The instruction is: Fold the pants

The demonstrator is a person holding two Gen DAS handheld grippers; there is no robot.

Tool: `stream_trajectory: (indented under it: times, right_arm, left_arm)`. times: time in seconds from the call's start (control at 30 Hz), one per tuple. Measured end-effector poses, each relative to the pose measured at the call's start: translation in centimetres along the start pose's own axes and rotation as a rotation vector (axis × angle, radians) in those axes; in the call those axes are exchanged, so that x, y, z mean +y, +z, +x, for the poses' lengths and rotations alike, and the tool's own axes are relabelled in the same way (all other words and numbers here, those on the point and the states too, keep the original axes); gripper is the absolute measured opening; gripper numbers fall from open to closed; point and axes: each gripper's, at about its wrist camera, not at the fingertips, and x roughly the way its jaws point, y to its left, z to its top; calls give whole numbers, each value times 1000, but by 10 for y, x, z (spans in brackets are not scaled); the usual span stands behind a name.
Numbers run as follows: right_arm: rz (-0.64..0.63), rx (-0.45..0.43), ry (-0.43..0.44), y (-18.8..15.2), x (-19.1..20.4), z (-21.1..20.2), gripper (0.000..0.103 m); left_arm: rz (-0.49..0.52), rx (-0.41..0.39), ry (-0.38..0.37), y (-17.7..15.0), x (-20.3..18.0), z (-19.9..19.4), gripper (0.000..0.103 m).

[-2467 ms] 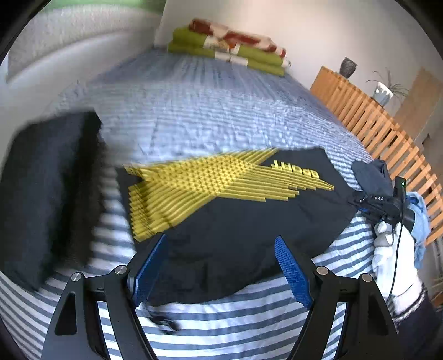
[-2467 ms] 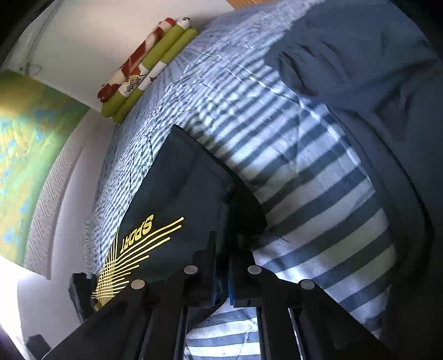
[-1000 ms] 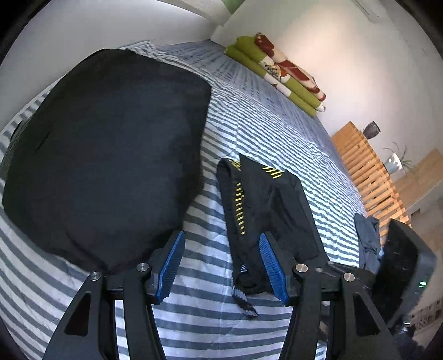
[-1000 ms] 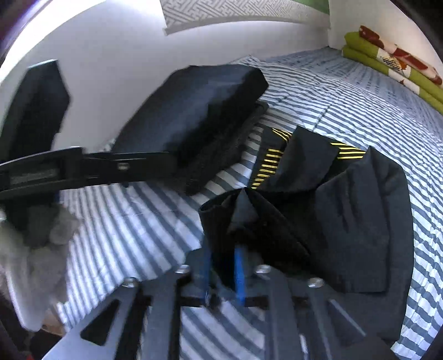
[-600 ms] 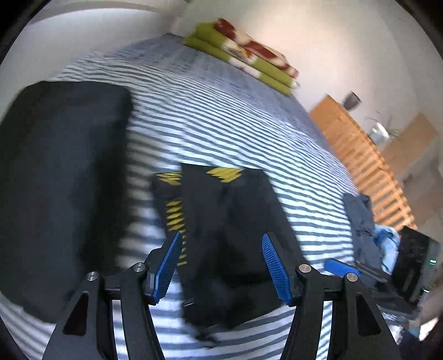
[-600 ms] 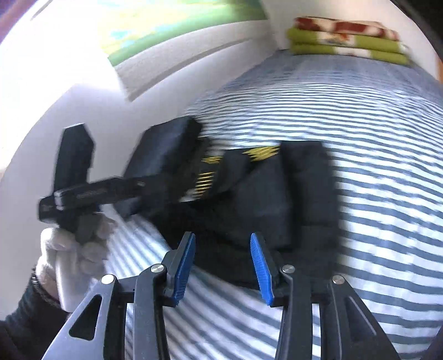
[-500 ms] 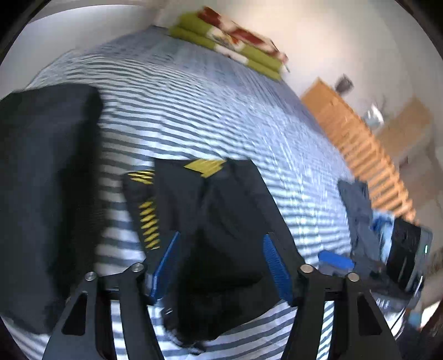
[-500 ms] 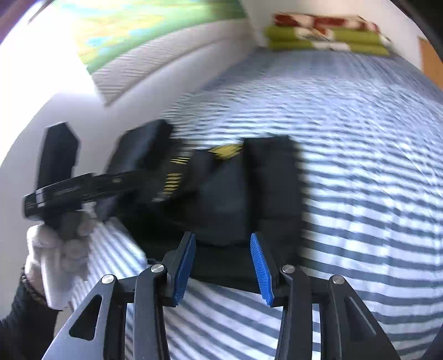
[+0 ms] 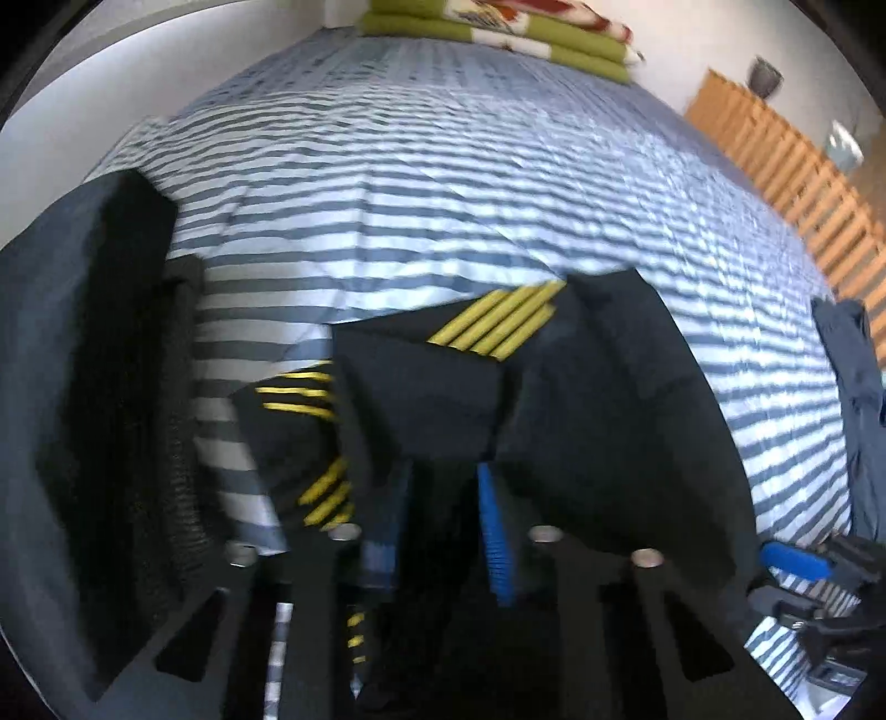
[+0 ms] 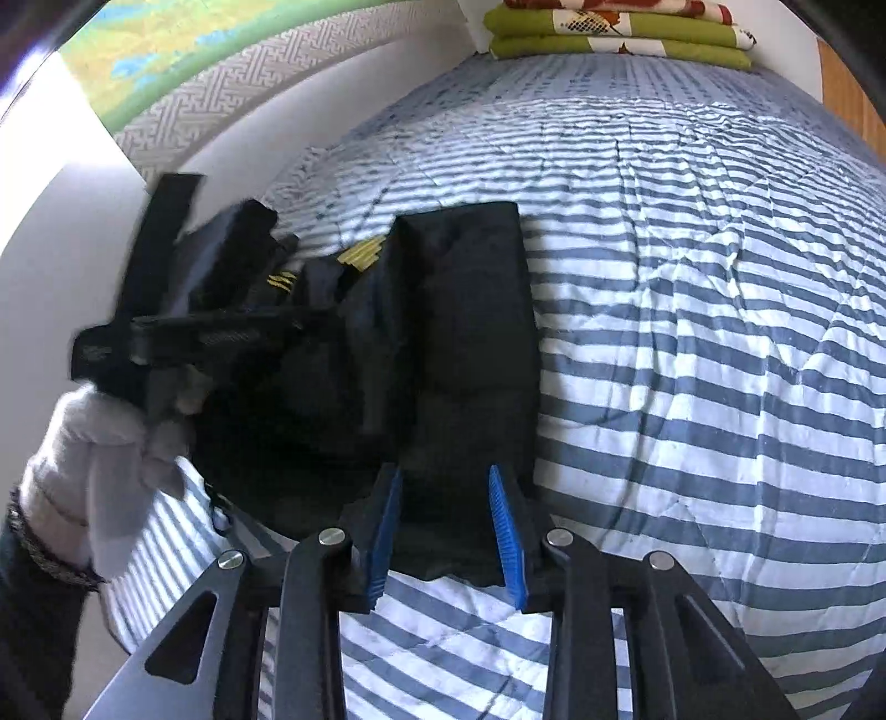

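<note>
Black pants with yellow stripes lie bunched on a striped bed. The left gripper, its jaws just closing, pinches a fold at the garment's near edge. The right gripper, jaws narrowed but apart, straddles the near hem without pressing on it.

Legible text: none in either view.
Pants: yellow stripe print only; no lettering shows.
Left gripper body: a small pale marking, too blurred to read.
Folded blanket: pattern only, no text.
</note>
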Motion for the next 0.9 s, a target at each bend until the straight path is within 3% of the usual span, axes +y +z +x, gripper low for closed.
stream_trajectory:
  times: [0.1, 0.23, 0.3, 0.33, 0.37, 0.4, 0.5, 0.57, 0.67, 0.73, 0.9]
  right_arm:
    - [15, 18, -5, -6, -5, 4, 29]
    - [32, 32, -4, -8, -12, 9, 29]
    - [23, 37, -18, -9, -11, 9, 29]
    - [22, 38, -20, -9, -10, 9, 29]
    - [23, 38, -20, -9, -10, 9, 29]
    - [23, 38, -20, -9, -10, 9, 29]
    - [24, 32, -16, -10, -10, 6, 29]
    - [30, 26, -8, -10, -10, 3, 29]
    - [54, 11, 14, -11, -13, -3, 29]
    - [70, 0, 23, -11, -15, -6, 29]
    - [114, -28, 38, -11, -24, -14, 29]
  left_arm:
    - [-45, -49, 35, 1, 21, -17, 14]
    - [-89, -113, 160, 4, 44, -36, 15]
    - [-153, -164, 227, 5, 58, -50, 19]
    - [-186, -187, 237, 4, 63, -57, 30]
    - [-195, -199, 225, 4, 64, -61, 44]
    - [-195, -218, 213, 2, 64, -67, 48]
    - [-156, -259, 200, -5, 51, -83, 52]
    - [-102, -252, 93, -8, 37, -84, 57]
    - [49, -173, -67, -17, -4, -74, 66]
    - [145, -123, -116, -24, -34, -64, 67]
    - [322, -35, -121, -42, -92, -35, 70]
